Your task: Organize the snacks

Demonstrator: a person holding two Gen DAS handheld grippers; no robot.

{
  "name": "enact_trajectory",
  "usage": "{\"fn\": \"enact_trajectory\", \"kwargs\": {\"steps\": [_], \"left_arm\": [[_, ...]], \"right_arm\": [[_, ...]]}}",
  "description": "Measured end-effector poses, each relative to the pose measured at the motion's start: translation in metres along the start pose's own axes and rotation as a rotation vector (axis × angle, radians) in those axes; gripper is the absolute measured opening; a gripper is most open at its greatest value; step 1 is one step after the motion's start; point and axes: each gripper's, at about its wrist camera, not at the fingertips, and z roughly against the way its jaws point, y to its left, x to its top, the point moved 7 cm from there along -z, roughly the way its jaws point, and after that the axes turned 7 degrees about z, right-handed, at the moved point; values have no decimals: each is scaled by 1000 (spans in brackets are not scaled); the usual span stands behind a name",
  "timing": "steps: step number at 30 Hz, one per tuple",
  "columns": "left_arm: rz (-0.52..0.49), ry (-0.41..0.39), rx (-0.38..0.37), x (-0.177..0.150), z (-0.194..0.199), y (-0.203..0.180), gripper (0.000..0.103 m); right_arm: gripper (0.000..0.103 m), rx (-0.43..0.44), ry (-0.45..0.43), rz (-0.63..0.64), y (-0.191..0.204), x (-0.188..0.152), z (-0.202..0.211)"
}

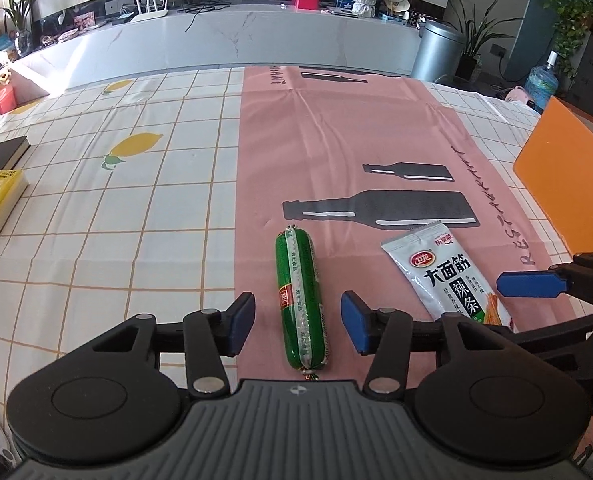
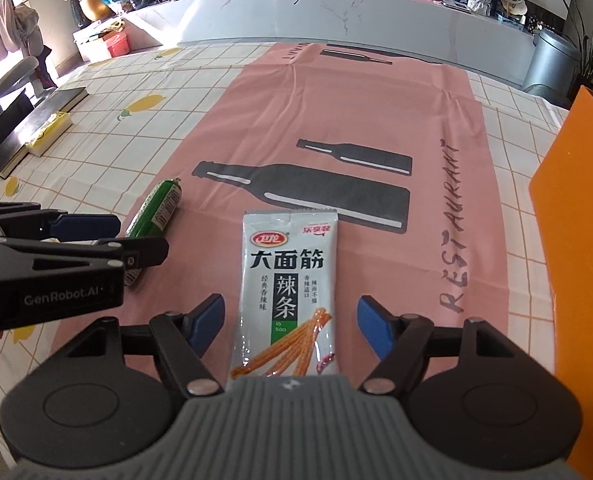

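A: Both tongs hang spread, pinching nothing. The left tongs (image 1: pixel 298 322) straddle the green plastic-wrapped sausage (image 1: pixel 301 304); the right tongs (image 2: pixel 290 326) straddle the silver foil snack packet (image 2: pixel 286 300), at the sausage's three o'clock on the pink cloth of the desk (image 2: pixel 376 112).

B: I'd lower squarely and pinch mid-body. The packet reads "là tiáo"; the cloth, "RESTAURANT".
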Motion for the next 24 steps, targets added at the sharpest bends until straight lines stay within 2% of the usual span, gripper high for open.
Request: {"fn": "enact_trajectory", "kwargs": {"steps": [5,8,10,11,13,24], "left_arm": [[8,5,17,2,-5,0,49],[15,1,20,4,-6,0,37],[18,1,21,4,-6,0,27],[17,2,23,4,-6,-1,25],[8,3,27,4,-5,-2,25],[34,22,33,-8,5,-4,24]], "right_arm": [[68,-23,-2,25,4,-2,-5],[65,-39,-6,35,4,-2,-5],[60,-44,-10,36,3,-1,-5],[57,-47,-12,34,2,-1,-4],[50,-52,-16,35,2,-1,-3],[46,-31,-17,-2,-3,-4,8]]}}
